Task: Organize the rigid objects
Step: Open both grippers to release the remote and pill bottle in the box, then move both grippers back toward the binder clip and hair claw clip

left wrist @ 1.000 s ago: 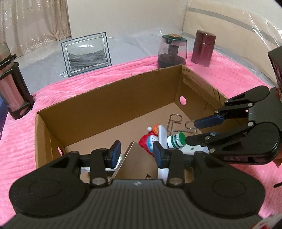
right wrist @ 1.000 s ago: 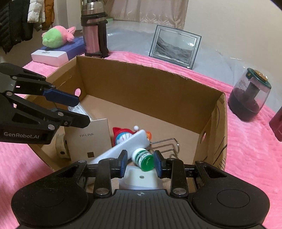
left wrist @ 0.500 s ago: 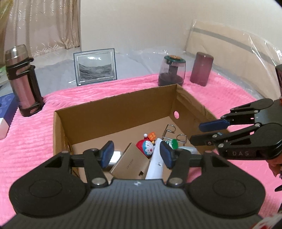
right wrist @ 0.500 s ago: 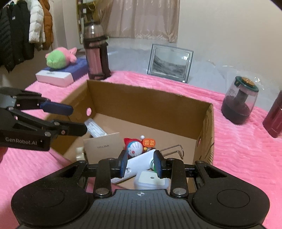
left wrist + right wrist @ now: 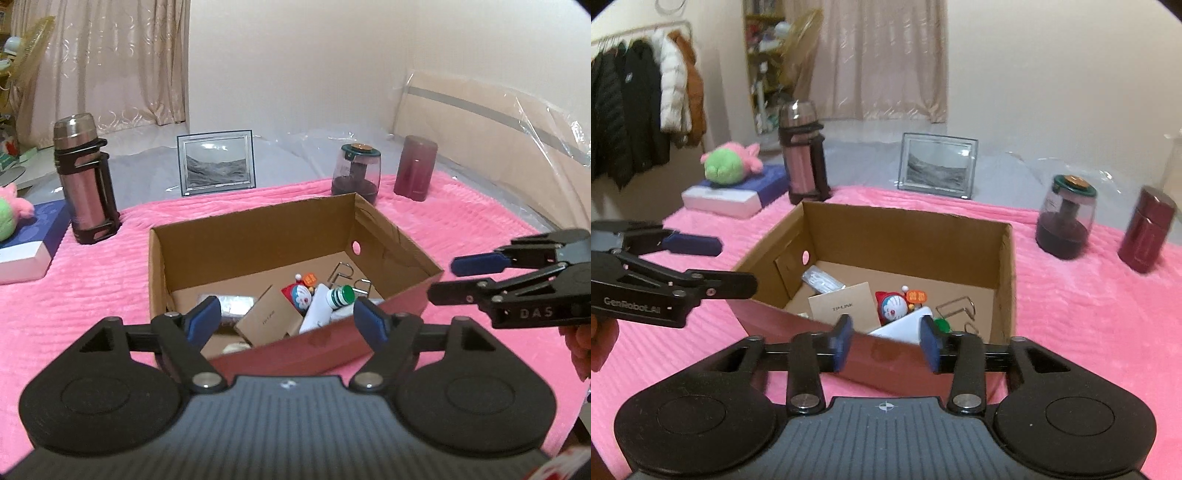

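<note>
Both tongs, left gripper [image 5: 288,320] and right gripper [image 5: 885,344], are spreading apart, empty, above the brown cardboard box [image 5: 251,236] mid-blanket; the drop looks finished. Next: the steel-capped pink flask [image 5: 84,177] near the blanket's far left edge.

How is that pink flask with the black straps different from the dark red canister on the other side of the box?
The flask is taller and slimmer, pink metal with a silver cap and a black strap harness. The canister is shorter, plain dark red all over, with no straps. Both stand upright on the pink blanket, outside the box.
</note>
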Available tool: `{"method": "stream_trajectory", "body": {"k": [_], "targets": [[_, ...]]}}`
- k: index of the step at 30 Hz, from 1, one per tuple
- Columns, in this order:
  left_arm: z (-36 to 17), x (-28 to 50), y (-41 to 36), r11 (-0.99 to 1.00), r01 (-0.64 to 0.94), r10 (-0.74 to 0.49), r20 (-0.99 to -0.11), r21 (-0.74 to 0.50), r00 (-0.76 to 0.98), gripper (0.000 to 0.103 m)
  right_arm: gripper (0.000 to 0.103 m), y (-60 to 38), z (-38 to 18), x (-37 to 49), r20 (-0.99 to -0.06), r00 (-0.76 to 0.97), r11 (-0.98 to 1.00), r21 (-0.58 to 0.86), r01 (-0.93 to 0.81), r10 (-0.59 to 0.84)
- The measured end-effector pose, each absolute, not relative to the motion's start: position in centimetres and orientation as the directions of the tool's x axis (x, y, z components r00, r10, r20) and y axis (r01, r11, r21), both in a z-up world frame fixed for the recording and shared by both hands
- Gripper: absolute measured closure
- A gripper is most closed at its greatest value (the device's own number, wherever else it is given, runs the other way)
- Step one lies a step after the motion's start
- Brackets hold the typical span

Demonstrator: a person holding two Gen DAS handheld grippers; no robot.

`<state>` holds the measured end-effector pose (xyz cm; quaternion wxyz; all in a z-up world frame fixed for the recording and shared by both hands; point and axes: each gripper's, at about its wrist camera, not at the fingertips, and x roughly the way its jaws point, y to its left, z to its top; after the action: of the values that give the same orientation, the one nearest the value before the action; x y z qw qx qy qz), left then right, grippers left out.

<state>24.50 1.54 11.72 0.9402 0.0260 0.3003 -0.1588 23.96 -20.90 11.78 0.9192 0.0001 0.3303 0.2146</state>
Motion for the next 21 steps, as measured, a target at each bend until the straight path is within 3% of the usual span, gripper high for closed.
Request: {"method": "stream_trajectory", "body": {"k": [10,14,21], "targets": [[10.4,18.0,2.6,0.960,0.272,-0.260,-0.565,-0.065,0.783,0.015,0.039,-24.1,10.0,17.3,-0.593,0.714,0.925,0.178,-0.335,0.372],[9.2,15.6,2.8,0.965,0.258,-0.238,-0.562,-0.046,0.792,0.010,0.038,-24.7,8.8,15.2,-0.601,0.714,0.932,0.185,-0.313,0.359],[6.6,12.9,3.2,0.978,0.207,-0.177,-0.574,-0.013,0.799,0.009,0.037,-25.4,6.6,12.2,-0.607,0.714,0.937,0.247,-0.248,0.349]]}}
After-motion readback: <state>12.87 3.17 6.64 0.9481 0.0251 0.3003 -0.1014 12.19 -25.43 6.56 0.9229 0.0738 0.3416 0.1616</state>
